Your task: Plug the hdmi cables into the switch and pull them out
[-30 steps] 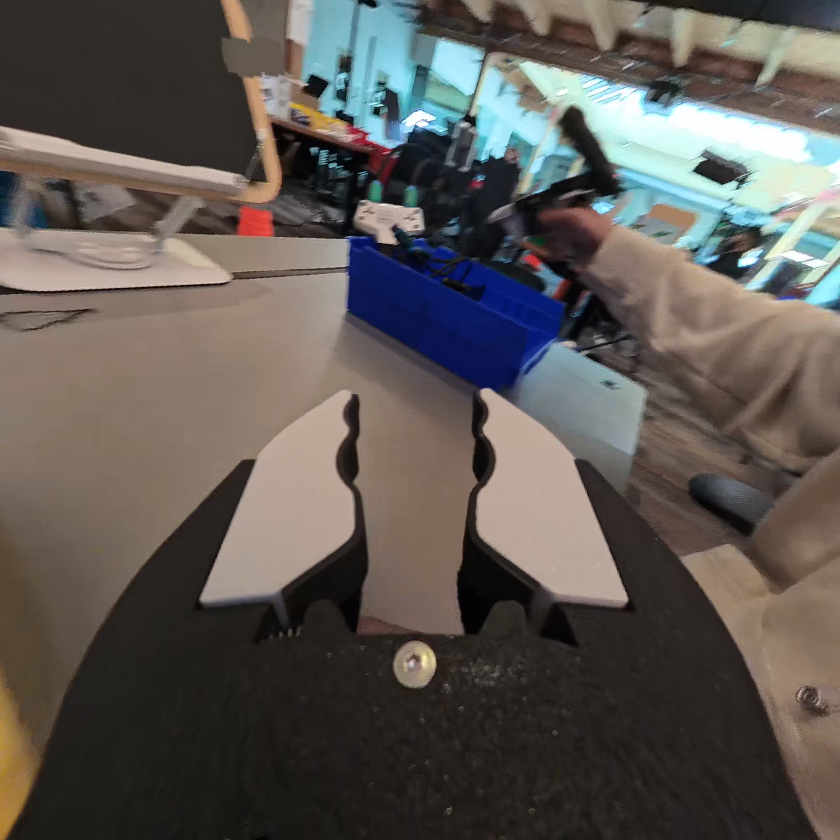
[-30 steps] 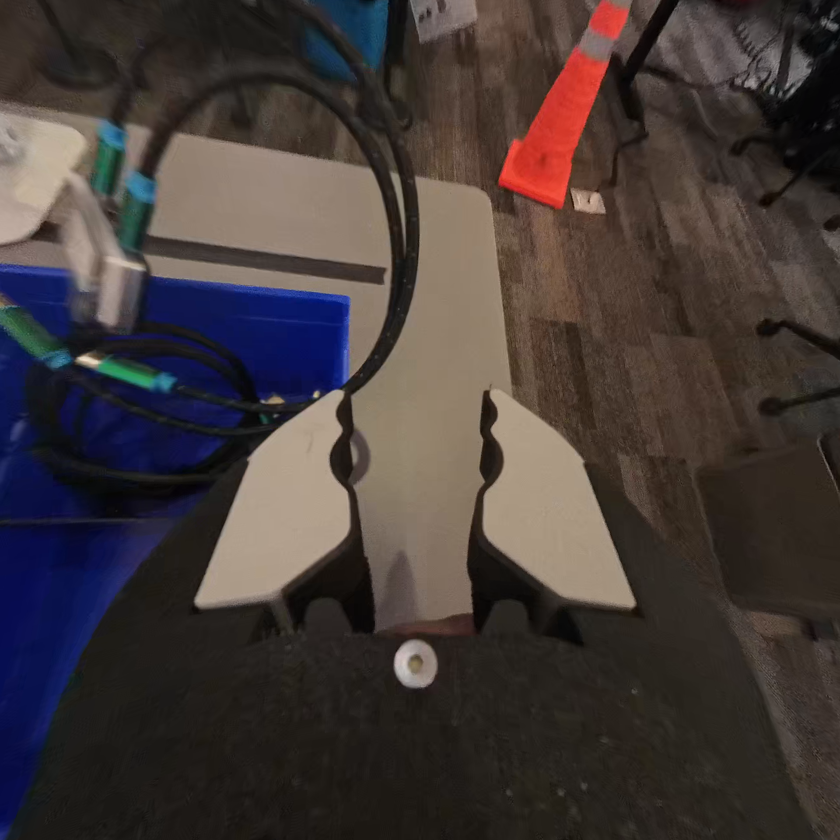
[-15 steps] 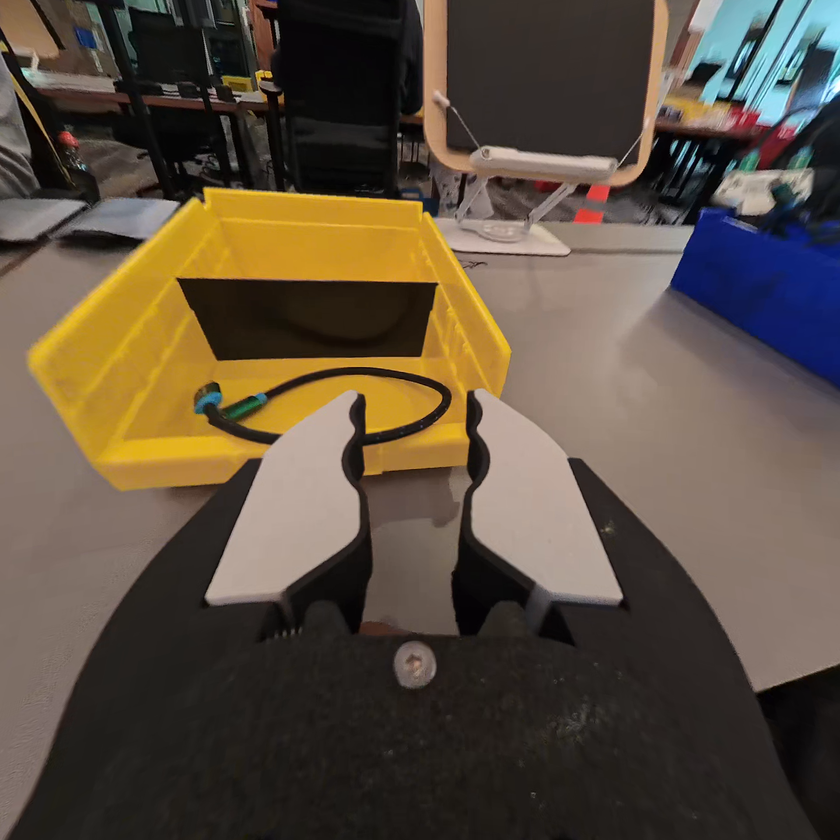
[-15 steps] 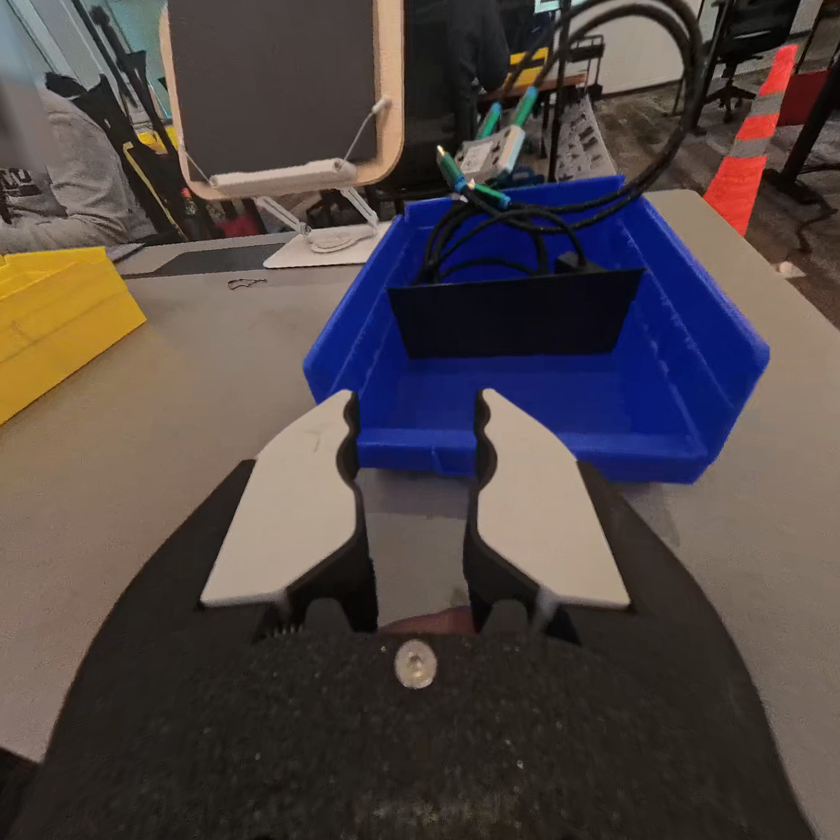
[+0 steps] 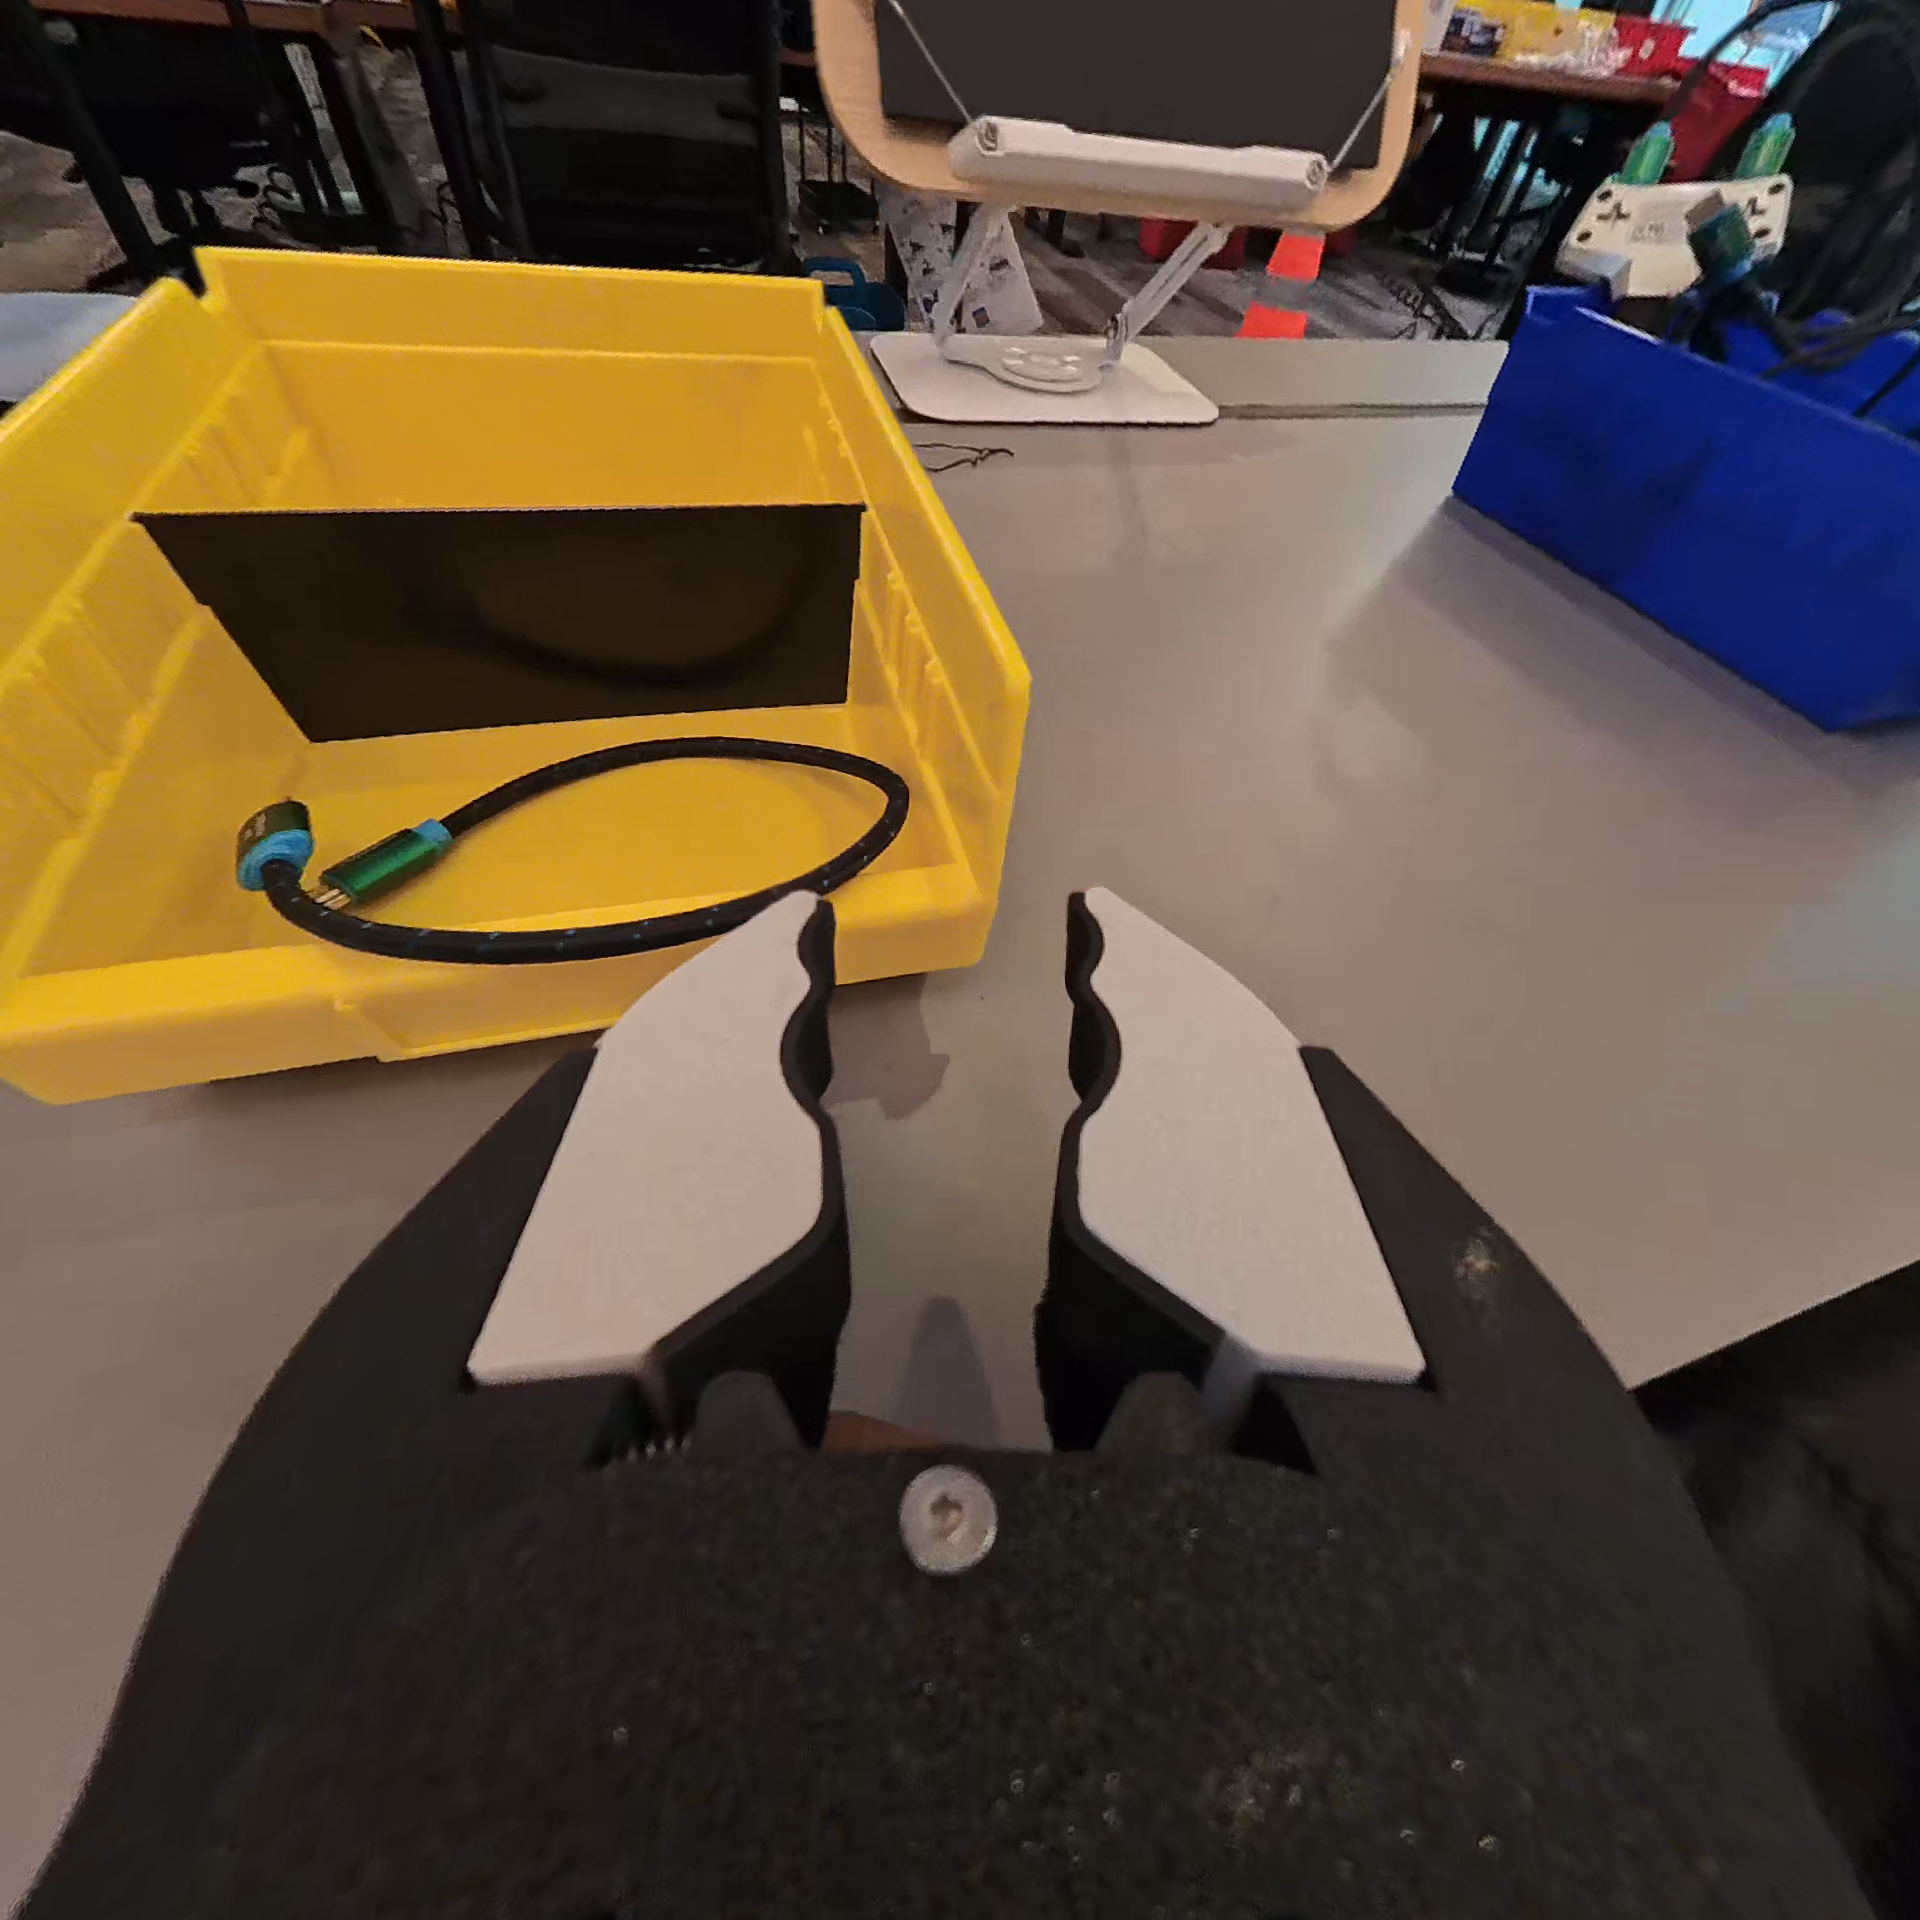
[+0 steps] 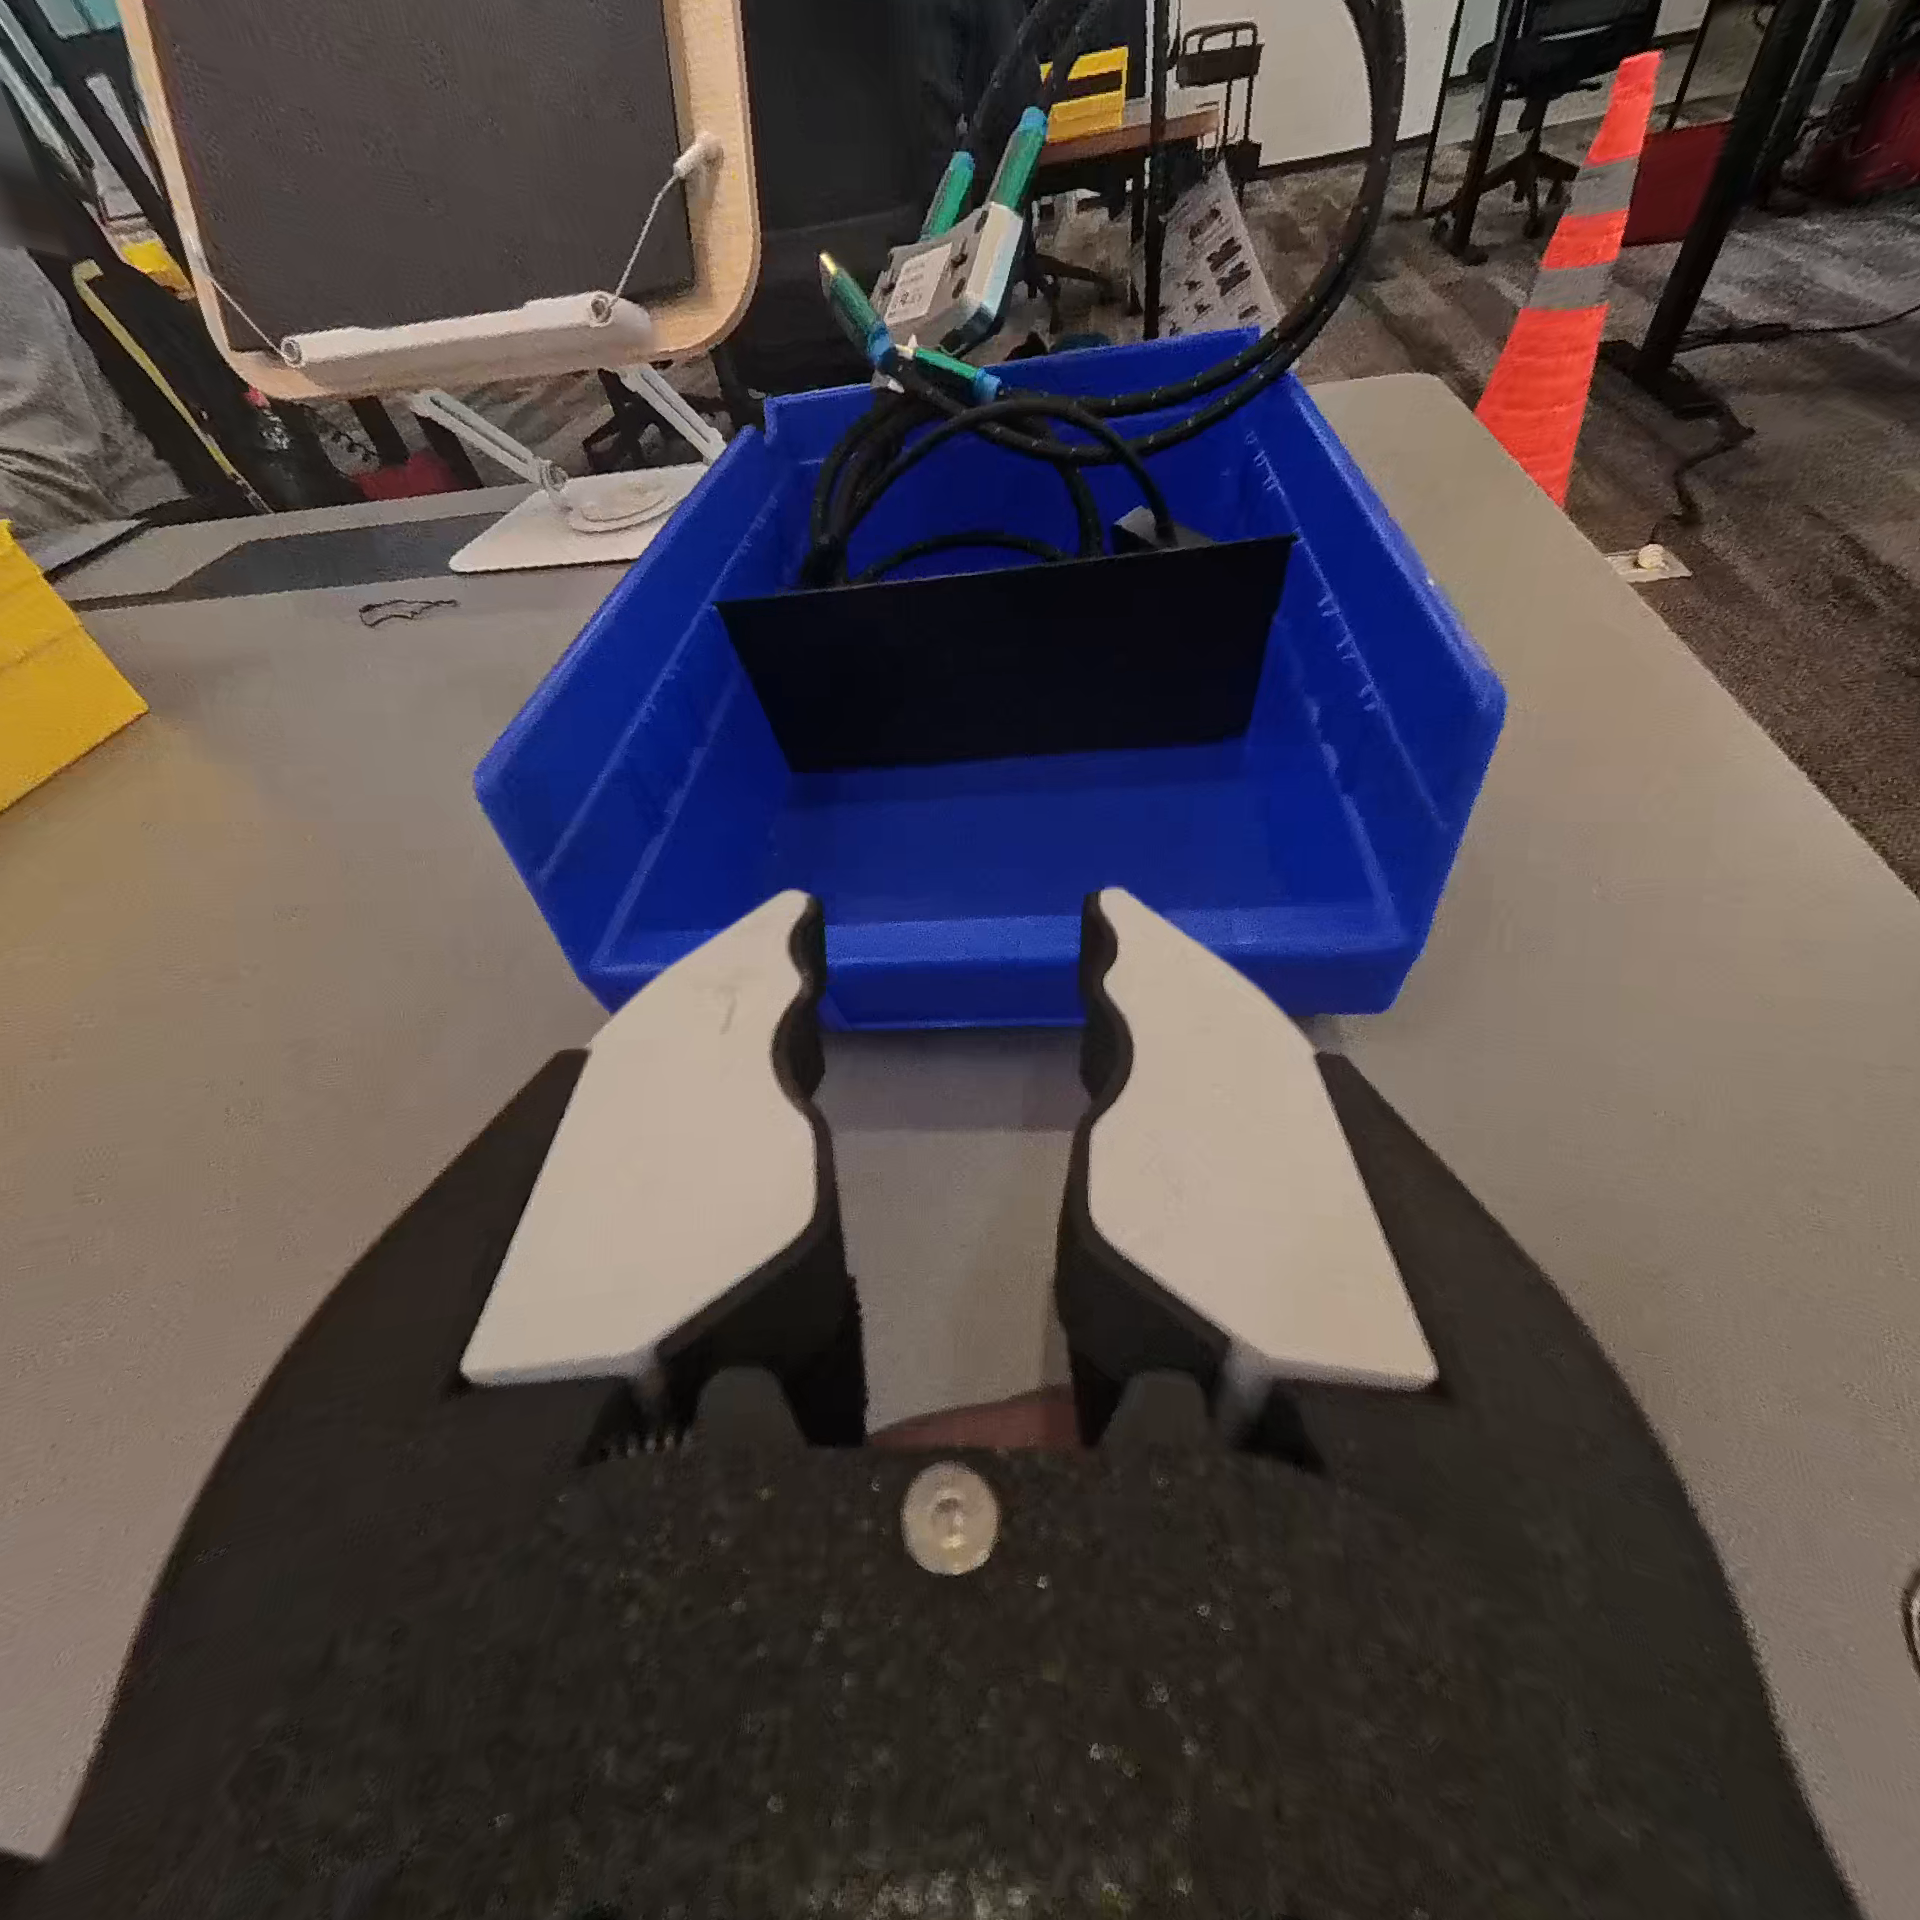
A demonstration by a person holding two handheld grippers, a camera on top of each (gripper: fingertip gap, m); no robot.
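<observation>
The left gripper (image 5: 948,914) has its jaws apart and holds nothing; it hangs over the grey desk (image 5: 1351,831), just in front of the yellow bin (image 5: 914,582). One black HDMI cable (image 5: 644,925) lies curled in the front compartment of that bin. The right gripper (image 6: 951,909) is also parted and empty, near the front wall of the blue bin (image 6: 1444,686). The switch (image 6: 951,275) with two cables plugged in rises above the back part of this bin, where more cables (image 6: 1039,436) are coiled.
</observation>
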